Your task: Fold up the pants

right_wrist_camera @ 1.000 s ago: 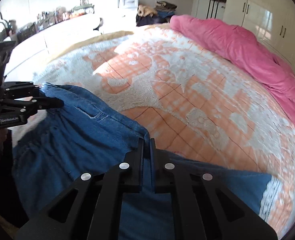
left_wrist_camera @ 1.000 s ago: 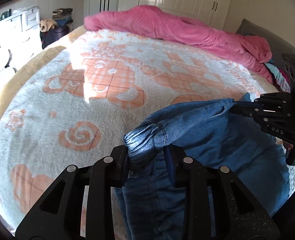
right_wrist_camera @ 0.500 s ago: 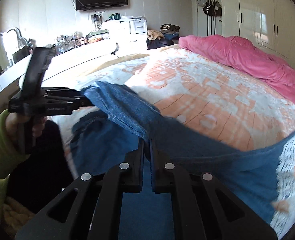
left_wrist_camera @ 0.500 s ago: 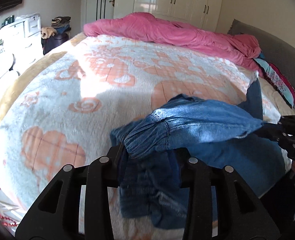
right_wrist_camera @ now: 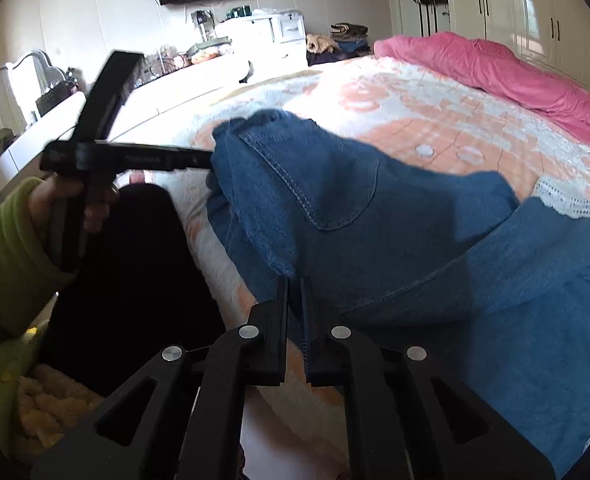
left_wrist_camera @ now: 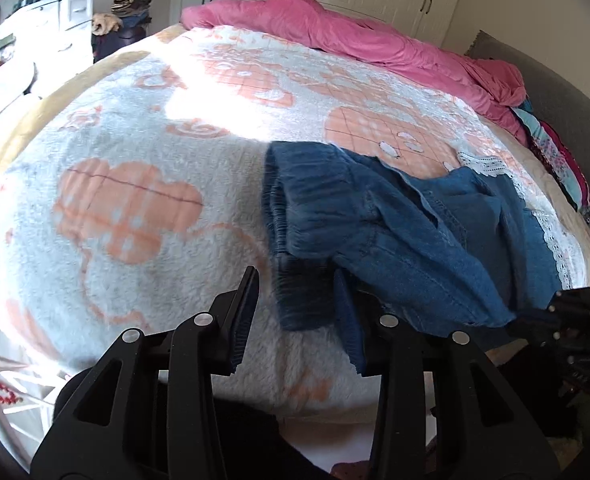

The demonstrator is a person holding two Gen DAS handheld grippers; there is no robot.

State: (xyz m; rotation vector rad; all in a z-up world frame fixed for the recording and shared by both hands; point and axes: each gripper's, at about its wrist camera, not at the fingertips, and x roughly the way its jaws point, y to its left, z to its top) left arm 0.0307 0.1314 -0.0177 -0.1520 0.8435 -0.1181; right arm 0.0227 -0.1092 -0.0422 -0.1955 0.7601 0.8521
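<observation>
Blue denim pants lie bunched on the bed's near edge, elastic waistband toward the left; they also show in the right wrist view. My left gripper is open, its fingers spread either side of the waistband's lower corner, which rests on the blanket between them. It also shows in the right wrist view at the pants' left edge. My right gripper is shut on a fold of the pants at the bed's near edge, and appears in the left wrist view at far right.
The bed carries a white and orange fleece blanket with a lace-trimmed edge. A pink duvet lies along the far side. Folded clothes are stacked at the right. A white dresser and wardrobes stand behind.
The pants have been lowered from hanging in the air onto the blanket. My left gripper has opened and let go of the waistband. My right gripper still holds its fold.
</observation>
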